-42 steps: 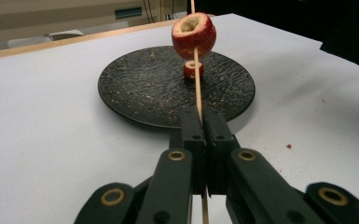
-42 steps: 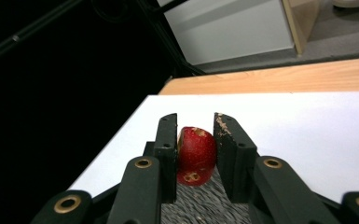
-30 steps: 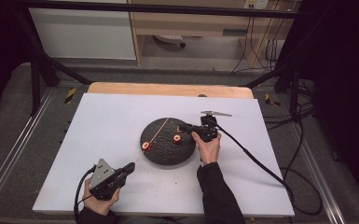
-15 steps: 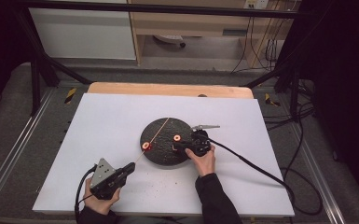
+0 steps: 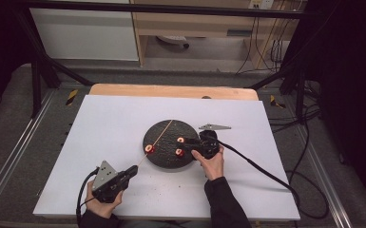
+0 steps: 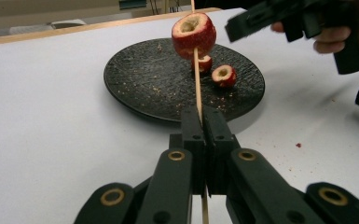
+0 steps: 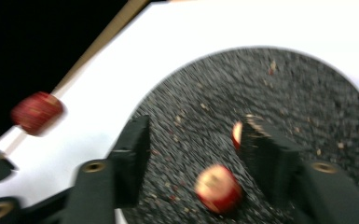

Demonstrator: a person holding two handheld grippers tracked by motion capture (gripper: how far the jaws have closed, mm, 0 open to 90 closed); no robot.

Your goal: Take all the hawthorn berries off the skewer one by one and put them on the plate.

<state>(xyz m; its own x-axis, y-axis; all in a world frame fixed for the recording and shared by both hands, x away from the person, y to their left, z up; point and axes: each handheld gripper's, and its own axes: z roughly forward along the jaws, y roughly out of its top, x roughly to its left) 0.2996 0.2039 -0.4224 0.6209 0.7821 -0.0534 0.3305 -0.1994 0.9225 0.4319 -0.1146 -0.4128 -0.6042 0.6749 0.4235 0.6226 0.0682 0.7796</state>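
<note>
A black plate (image 5: 166, 133) sits mid-table. My left gripper (image 5: 132, 170) is shut on a thin wooden skewer (image 5: 159, 135) that reaches over the plate and carries one hollowed red fruit piece (image 5: 149, 149). Up close, the jaws (image 6: 204, 119) clamp the skewer (image 6: 197, 84) below the fruit (image 6: 193, 33). My right gripper (image 5: 187, 142) hovers over the plate's right side; its jaws have just been opening. In the right gripper view its jaws (image 7: 193, 128) stand apart; one loose fruit piece (image 7: 218, 187) lies on the plate between them, untouched, and another (image 7: 237, 134) beside the right jaw.
The table is covered by a white sheet (image 5: 100, 123) with a wooden edge (image 5: 171, 90) at the back. A black cable (image 5: 261, 171) trails right from the right gripper. Crumbs dot the plate (image 6: 144, 79). A metal frame and floor cables surround the table.
My right gripper has shifted a little toward the near side of the plate and its jaws have opened. The left gripper and skewer have stayed put.
</note>
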